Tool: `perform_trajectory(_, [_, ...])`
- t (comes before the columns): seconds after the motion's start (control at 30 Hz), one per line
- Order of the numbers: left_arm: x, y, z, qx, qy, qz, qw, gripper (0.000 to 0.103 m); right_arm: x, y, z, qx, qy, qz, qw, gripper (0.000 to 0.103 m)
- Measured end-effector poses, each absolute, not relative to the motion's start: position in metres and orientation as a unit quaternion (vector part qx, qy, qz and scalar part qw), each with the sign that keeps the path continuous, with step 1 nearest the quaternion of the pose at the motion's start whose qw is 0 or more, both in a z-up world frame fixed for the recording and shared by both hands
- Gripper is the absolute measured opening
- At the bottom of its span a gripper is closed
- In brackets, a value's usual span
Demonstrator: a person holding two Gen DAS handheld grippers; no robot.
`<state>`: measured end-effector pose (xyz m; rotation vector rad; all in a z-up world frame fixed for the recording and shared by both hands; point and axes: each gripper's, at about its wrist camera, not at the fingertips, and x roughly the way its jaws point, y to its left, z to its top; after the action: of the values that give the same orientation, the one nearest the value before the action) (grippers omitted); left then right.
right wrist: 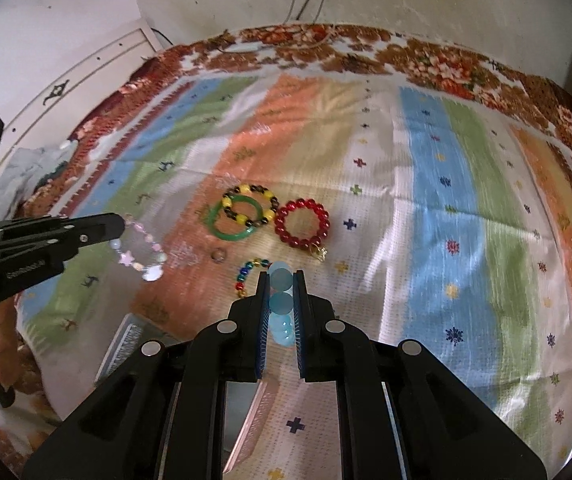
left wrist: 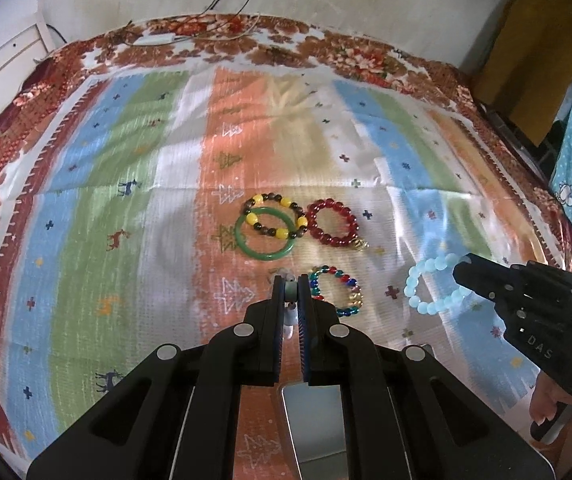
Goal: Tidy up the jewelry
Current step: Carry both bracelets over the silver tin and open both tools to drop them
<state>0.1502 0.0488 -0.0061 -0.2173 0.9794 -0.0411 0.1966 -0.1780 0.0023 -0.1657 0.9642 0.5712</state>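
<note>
Striped bedspread [left wrist: 134, 208] spread flat as sorting ground. Left gripper [left wrist: 290, 286] clamped on pale pink bead bracelet [right wrist: 142, 254], right gripper [right wrist: 282, 280] on light-blue bead bracelet [left wrist: 425, 284], both raised, likely for regrouping. Green bangle [left wrist: 266, 238], red bead bracelet [left wrist: 331, 222] resting mid-bed.

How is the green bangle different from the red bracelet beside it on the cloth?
The green bangle is one smooth solid ring, while the red bracelet is a string of round beads. The yellow and dark bead bracelet lies across the green bangle; nothing lies on the red bracelet. The red bracelet carries a small gold charm; the green bangle shows none. Both lie flat on the striped cloth, and neither is held.
</note>
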Motion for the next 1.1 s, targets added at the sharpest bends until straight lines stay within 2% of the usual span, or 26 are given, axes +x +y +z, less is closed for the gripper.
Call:
perform_trajectory(0.53, [0.107, 0.027, 0.012, -0.090, 0.436, -0.051, 0.894, 0.006, 0.152, -0.171, 0.024, -0.082, 0.430, 0.316, 0.842, 0.012])
perform_trajectory(1.0, [0.080, 0.002, 0.003, -0.068, 0.444, -0.080, 0.890, 0.006, 0.119, -0.169, 0.013, -0.085, 0.445, 0.354, 0.818, 0.012])
perform_trajectory(1.07, [0.082, 0.003, 0.000, -0.072, 0.454, -0.081, 0.884, 0.006, 0.120, -0.168, 0.011, -0.085, 0.451, 0.359, 0.812, 0.012])
perform_trajectory(1.1, [0.084, 0.005, -0.002, -0.077, 0.459, -0.079, 0.882, 0.012, 0.121, -0.168, 0.009, -0.085, 0.453, 0.363, 0.810, 0.013])
